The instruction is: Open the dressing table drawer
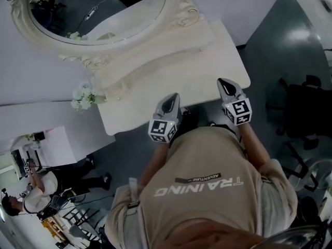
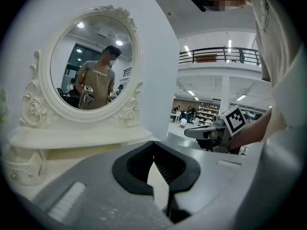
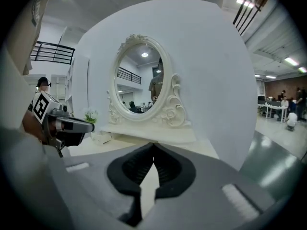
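The cream dressing table [image 1: 207, 61] stands against a white wall, with an oval carved mirror [image 1: 98, 9] on a raised shelf. No drawer front shows in any view; from above, the tabletop hides it. My left gripper [image 1: 170, 99] hovers at the table's front edge, jaws shut and empty. My right gripper [image 1: 227, 84] is over the front right part of the top, also shut on nothing. In the left gripper view the closed jaws [image 2: 153, 143] point toward the mirror [image 2: 91, 66]. In the right gripper view the shut jaws [image 3: 153, 145] face the mirror [image 3: 139, 80] from the right.
A small bunch of white flowers [image 1: 83, 97] sits at the table's left end. A black office chair [image 1: 306, 108] stands on the grey floor to the right. A person [image 1: 41, 188] sits at the lower left. My own body fills the space just before the table.
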`<state>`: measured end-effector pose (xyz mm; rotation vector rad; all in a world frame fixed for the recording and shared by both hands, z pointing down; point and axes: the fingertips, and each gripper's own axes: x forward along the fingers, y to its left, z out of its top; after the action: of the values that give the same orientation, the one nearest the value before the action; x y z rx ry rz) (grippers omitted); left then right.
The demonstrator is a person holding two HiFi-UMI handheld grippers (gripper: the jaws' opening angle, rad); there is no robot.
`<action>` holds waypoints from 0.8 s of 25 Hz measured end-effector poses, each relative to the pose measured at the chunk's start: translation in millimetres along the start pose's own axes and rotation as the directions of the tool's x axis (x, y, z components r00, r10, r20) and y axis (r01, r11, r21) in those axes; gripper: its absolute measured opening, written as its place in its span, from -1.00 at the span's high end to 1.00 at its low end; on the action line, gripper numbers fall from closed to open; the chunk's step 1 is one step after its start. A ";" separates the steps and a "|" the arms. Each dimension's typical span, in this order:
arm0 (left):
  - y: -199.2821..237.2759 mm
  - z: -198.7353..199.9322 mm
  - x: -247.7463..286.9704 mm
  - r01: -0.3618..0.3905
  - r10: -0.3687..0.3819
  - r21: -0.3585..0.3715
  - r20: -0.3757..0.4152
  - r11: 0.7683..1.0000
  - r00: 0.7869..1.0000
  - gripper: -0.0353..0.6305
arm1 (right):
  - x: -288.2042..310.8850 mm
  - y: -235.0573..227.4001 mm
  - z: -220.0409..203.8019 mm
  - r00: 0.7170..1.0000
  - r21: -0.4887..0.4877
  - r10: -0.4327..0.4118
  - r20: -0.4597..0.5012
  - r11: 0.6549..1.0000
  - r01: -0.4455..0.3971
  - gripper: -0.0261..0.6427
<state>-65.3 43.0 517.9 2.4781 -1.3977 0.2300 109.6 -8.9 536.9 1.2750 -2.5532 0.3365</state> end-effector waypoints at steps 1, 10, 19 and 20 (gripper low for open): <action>10.1 1.6 1.4 0.011 -0.011 -0.005 0.000 1.000 1.000 0.87 | 8.3 3.3 4.6 1.000 0.001 -0.003 -0.008 1.000 0.003 0.91; 53.4 -3.7 20.0 0.119 -0.119 -0.005 -0.030 0.993 0.992 0.87 | 52.2 27.7 15.3 0.998 0.009 -0.044 -0.052 0.999 0.045 0.91; 74.9 20.3 38.2 0.054 -0.054 -0.001 -0.018 0.999 0.998 0.87 | 100.4 3.5 -17.5 0.983 0.011 0.005 -0.183 1.000 -0.004 0.91; 76.7 23.2 38.6 0.038 -0.038 -0.003 -0.021 0.999 0.999 0.87 | 108.9 -4.5 -23.2 0.980 0.015 0.003 -0.197 1.000 0.001 0.91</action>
<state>-111.0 -33.3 519.5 2.4905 -1.3403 0.2455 53.4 -85.0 595.7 1.1818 -2.3888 0.4594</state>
